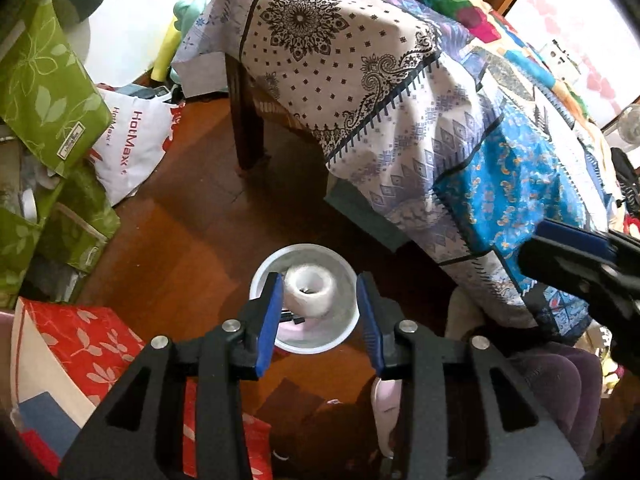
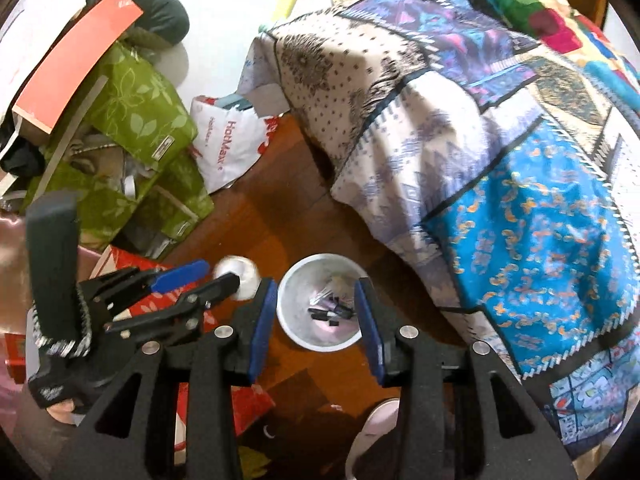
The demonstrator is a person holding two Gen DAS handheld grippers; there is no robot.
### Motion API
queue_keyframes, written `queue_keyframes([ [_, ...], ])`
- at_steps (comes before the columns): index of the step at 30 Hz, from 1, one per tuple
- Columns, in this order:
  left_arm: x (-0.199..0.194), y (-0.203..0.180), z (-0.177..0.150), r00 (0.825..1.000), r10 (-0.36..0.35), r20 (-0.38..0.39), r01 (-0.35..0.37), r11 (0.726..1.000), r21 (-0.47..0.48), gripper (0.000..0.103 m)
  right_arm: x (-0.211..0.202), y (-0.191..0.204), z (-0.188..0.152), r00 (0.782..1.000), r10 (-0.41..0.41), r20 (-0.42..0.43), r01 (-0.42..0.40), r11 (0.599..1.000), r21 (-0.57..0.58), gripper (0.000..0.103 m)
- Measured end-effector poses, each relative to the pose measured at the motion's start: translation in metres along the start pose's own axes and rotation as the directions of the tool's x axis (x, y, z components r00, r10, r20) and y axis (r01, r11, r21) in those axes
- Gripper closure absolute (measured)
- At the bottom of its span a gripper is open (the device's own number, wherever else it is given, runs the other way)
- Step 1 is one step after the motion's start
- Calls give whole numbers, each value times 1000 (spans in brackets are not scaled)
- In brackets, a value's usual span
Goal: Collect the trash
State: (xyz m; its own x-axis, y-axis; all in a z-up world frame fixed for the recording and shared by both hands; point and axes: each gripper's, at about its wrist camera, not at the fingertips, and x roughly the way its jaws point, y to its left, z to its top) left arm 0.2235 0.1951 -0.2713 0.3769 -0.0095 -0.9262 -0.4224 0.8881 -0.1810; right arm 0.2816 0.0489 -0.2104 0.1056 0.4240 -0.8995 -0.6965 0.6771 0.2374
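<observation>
While both sets of jaws hang over the small white bin [image 1: 304, 304] on the wooden floor [image 1: 192, 232], the step in hand looks like dropping trash into it. The left gripper [image 1: 320, 316] has its jaws spread, and a white roll of tape or tissue [image 1: 309, 292] shows between the blue pads; from the left wrist view it seems to sit at the bin's mouth, while the right wrist view shows it at the left gripper's tips, just beside the bin, so whether the pads touch it cannot be told. The right gripper [image 2: 316, 320] also has its jaws spread with nothing between them, aimed at the bin, where small dark scraps [image 2: 330, 314] lie. Next, the judgement is that the roll must fall clear inside the rim before the grippers lift for more trash. Farther out, a white plastic bag [image 1: 136, 148] reads "HotMax" in red. Green leaf-print bags [image 1: 48, 88] carry a small label too tiny to read, and a patterned quilt [image 1: 400, 100] drapes over the bed.
</observation>
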Motion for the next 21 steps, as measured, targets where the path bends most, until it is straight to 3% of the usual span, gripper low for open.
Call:
queue_keyframes([
  [5,-20,-9,-3,999,4,36,-5,1000,25,66,-23,-7,-12,999,-18,33,18,1000,1,66],
  [12,-97,-35,-11,980,4,198,-22,996,86,66,-86,-12,-36,981,-72,178,68,997,26,66],
  [15,-142,-50,-17,955,-31,295,-2,994,113,66,-123,-12,-50,958,-109,264,103,994,38,66],
  [16,-162,-57,-21,940,-51,338,8,992,129,66,-133,-11,-54,949,-122,290,115,992,42,66],
  [19,-206,-75,-34,895,-104,434,29,984,175,66,-175,-9,-74,903,-171,395,157,985,69,66],
  [21,-229,-85,-43,866,-139,479,43,978,206,66,-208,-5,-92,856,-204,475,179,979,98,66],
])
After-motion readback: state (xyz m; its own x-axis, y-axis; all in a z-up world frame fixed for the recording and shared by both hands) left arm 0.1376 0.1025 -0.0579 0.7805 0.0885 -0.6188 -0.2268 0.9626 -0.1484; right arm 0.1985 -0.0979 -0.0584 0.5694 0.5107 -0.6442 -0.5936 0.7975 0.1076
